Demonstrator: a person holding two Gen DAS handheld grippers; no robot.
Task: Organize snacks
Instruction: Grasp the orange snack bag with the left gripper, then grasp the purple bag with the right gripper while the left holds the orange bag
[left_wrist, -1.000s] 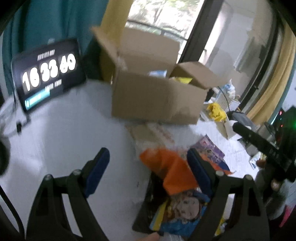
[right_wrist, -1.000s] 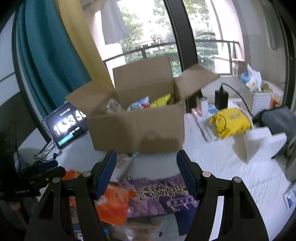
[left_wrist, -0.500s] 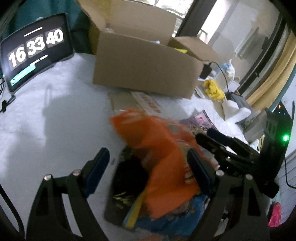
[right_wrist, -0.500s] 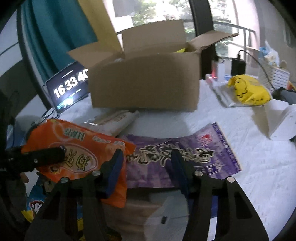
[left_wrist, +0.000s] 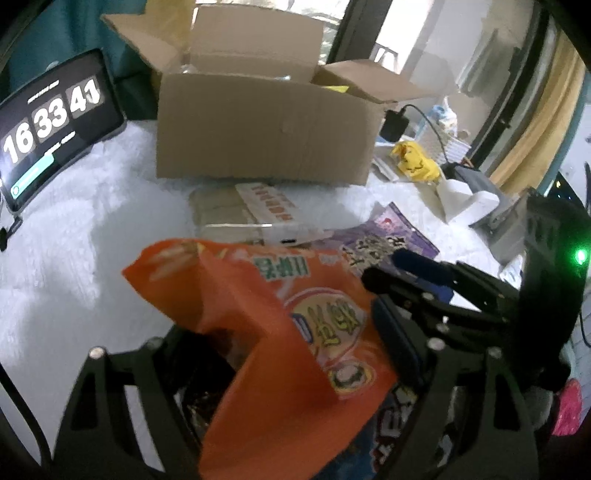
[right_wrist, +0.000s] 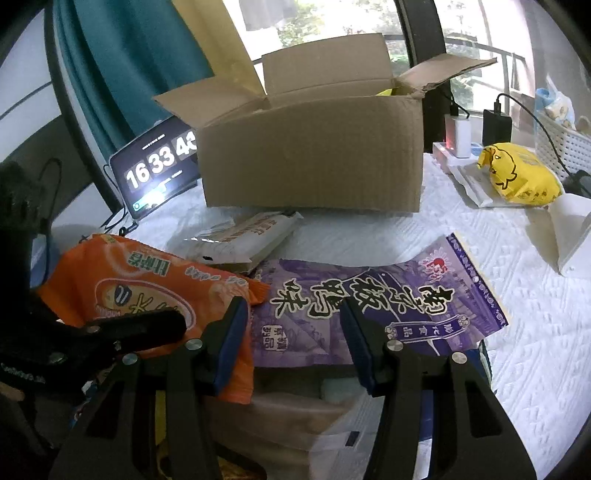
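Note:
An orange snack bag (left_wrist: 295, 332) stands buckled between my left gripper's (left_wrist: 284, 332) fingers. The jaws are closing, the right pad presses the bag's edge, and the left finger is hidden behind it. In the right wrist view the orange bag (right_wrist: 147, 291) lies at the left with one left finger (right_wrist: 147, 326) across it. My right gripper (right_wrist: 293, 341) is open low over a flat purple snack bag (right_wrist: 369, 295), its pads straddling the bag's near left part. The open cardboard box (right_wrist: 314, 155) stands behind the pile, with snacks inside.
A pale wrapped packet (right_wrist: 247, 236) lies in front of the box. A tablet clock (right_wrist: 155, 166) leans at the back left. A yellow bag (right_wrist: 517, 173), a white basket (right_wrist: 561, 140) and a white holder (right_wrist: 572, 236) sit right. More packets (right_wrist: 295, 413) lie beneath my fingers.
Both grippers have come down onto the snack pile. The left jaws have narrowed and the orange bag has folded up between them. The right jaws have narrowed over the purple bag.

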